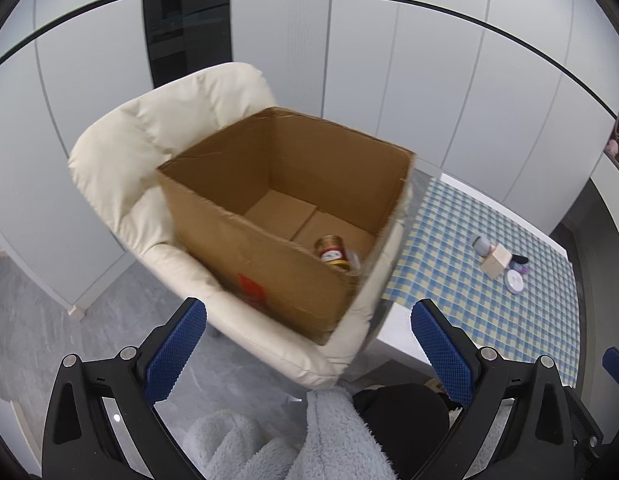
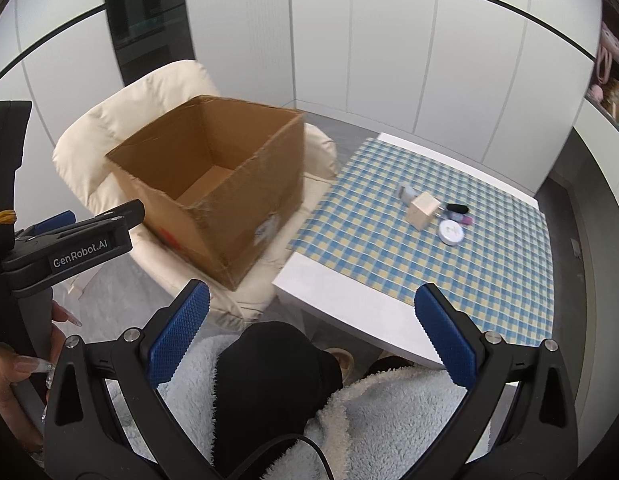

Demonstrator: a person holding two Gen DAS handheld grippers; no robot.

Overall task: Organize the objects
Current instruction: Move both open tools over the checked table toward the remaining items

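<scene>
The cardboard box [image 1: 285,216] sat open-topped on the seat of a cream padded chair [image 1: 121,152], and I take that box as my landmark. Inside it, in the near right corner of its floor, lay a spool of coppery thread [image 1: 330,250] with a pale label; something small and pale lay just beside the spool, too blurred for me to name. To the right of the box stood a white table [image 2: 349,300] under a blue-and-yellow checked cloth [image 2: 449,248], its near corner just beside the chair. Well apart from the box, toward the far right of the cloth, a small cluster waited: a pale wooden cube [image 2: 421,211], a round white tin [image 2: 451,232] near the cube, a small black item [image 2: 456,209] behind the tin, and a grey-blue bottle-like thing [image 2: 407,192] on the cube's far side. My left gripper [image 1: 309,344] hung below and in front of the box, its blue pads spread wide with nothing between them. My right gripper [image 2: 311,336] was likewise spread wide and empty, low between the box and the table edge, above my fleecy light-blue sleeve [image 2: 369,420]. From the right wrist view, my left hand [image 2: 13,364] showed at the left edge around the other tool's handle.
</scene>
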